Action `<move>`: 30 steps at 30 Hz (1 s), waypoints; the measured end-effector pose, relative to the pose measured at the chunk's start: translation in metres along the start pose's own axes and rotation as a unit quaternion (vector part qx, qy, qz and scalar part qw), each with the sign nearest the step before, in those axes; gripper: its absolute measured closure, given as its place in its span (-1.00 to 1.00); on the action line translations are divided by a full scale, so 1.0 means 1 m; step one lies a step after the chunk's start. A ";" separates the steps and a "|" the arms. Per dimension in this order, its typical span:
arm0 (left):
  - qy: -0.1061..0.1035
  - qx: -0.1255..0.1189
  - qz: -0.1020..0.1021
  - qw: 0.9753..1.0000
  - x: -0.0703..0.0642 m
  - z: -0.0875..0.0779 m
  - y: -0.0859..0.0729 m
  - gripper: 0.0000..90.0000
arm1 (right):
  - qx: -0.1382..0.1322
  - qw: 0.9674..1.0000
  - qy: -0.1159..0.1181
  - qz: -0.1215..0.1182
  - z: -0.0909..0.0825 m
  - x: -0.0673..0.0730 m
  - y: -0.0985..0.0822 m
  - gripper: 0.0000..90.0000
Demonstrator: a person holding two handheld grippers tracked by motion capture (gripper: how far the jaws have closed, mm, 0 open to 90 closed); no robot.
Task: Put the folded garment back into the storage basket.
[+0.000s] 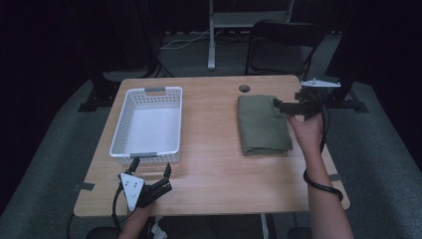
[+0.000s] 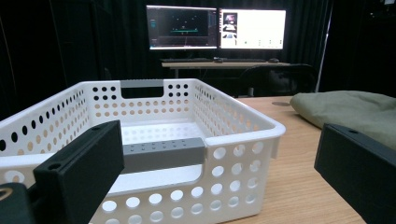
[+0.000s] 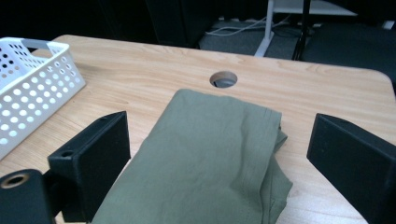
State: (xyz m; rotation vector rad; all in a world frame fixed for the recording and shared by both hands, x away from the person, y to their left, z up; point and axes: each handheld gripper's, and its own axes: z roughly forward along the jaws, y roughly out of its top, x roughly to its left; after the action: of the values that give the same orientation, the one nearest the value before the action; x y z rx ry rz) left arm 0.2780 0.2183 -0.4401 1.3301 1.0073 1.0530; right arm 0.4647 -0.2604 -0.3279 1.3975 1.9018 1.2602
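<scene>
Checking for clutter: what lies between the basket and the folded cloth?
Nothing: in the high view, bare table separates the basket from the cloth.

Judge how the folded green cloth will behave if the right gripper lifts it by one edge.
The folded green cloth looks soft and creased, so it will probably droop and partly unfold. Its stacked layers show at the edge, so the open right gripper may catch only the top ones. It seems light and unlikely to slide far on the wooden table.

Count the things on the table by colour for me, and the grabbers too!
White: 1, the basket
Green: 1, the folded cloth
Black: 2, the left gripper and the right gripper
Total: 4
</scene>
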 end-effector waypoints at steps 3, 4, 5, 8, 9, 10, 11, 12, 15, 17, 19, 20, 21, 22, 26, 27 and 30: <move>-0.001 -0.001 0.000 1.000 0.000 0.000 0.000 -0.94 | 0.012 1.000 -0.001 0.005 0.007 -0.001 -0.003 -0.87; -0.001 -0.001 0.000 1.000 0.000 0.000 0.000 -0.94 | 0.015 1.000 -0.001 0.006 0.009 -0.002 -0.004 -0.87; -0.001 -0.001 0.000 1.000 0.000 0.000 0.000 -0.94 | 0.020 1.000 0.001 0.008 0.012 -0.003 -0.004 -0.87; -0.001 -0.001 0.000 1.000 0.000 0.000 0.000 -0.94 | 0.034 0.999 0.002 0.014 0.019 -0.007 -0.005 -0.87; -0.001 -0.001 0.000 1.000 0.000 0.000 0.000 -0.94 | 0.037 0.999 0.002 0.016 0.021 -0.008 -0.005 -0.87; -0.002 -0.001 0.000 1.000 0.000 0.000 0.000 -0.94 | 0.040 0.999 0.001 0.017 0.023 -0.009 -0.006 -0.87; -0.002 -0.002 0.000 1.000 0.000 0.000 0.000 -0.94 | 0.047 0.999 0.002 0.019 0.025 -0.010 -0.006 -0.87; -0.002 -0.002 0.000 1.000 0.000 0.000 0.000 -0.94 | 0.050 0.999 0.000 0.021 0.028 -0.011 -0.007 -0.87; -0.003 -0.002 0.000 1.000 0.000 0.000 0.000 -0.94 | 0.063 0.998 0.000 0.026 0.034 -0.014 -0.010 -0.87; -0.003 -0.002 0.000 1.000 0.000 0.000 0.000 -0.94 | 0.067 0.997 0.005 0.034 0.037 -0.017 -0.012 -0.87; -0.003 -0.002 0.000 1.000 0.000 0.000 0.000 -0.94 | 0.075 0.996 0.006 0.038 0.041 -0.019 -0.015 -0.87; -0.003 -0.002 0.000 1.000 0.000 0.000 0.000 -0.94 | 0.078 0.996 0.006 0.040 0.043 -0.020 -0.017 -0.87; -0.003 -0.002 0.000 1.000 0.000 0.000 0.000 -0.94 | 0.080 0.996 0.006 0.042 0.045 -0.021 -0.018 -0.87; -0.003 -0.001 0.000 1.000 0.000 0.000 0.000 -0.94 | 0.084 0.996 0.007 0.043 0.047 -0.021 -0.019 -0.87; -0.003 -0.002 0.000 1.000 0.000 0.000 0.000 -0.94 | 0.089 0.995 0.003 0.053 0.054 -0.025 -0.022 -0.87; -0.004 -0.001 0.000 1.000 0.000 0.000 0.000 -0.94 | 0.092 0.994 0.007 0.058 0.056 -0.026 -0.023 -0.87; -0.004 -0.002 0.000 1.000 0.000 0.000 0.000 -0.94 | 0.102 0.993 0.003 0.060 0.062 -0.028 -0.025 -0.87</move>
State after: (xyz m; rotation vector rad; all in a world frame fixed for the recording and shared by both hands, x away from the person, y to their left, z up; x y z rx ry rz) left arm 0.2778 0.2187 -0.4403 1.3306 0.9990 1.0479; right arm 0.5120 -0.2622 -0.3830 1.6332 2.0245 1.1509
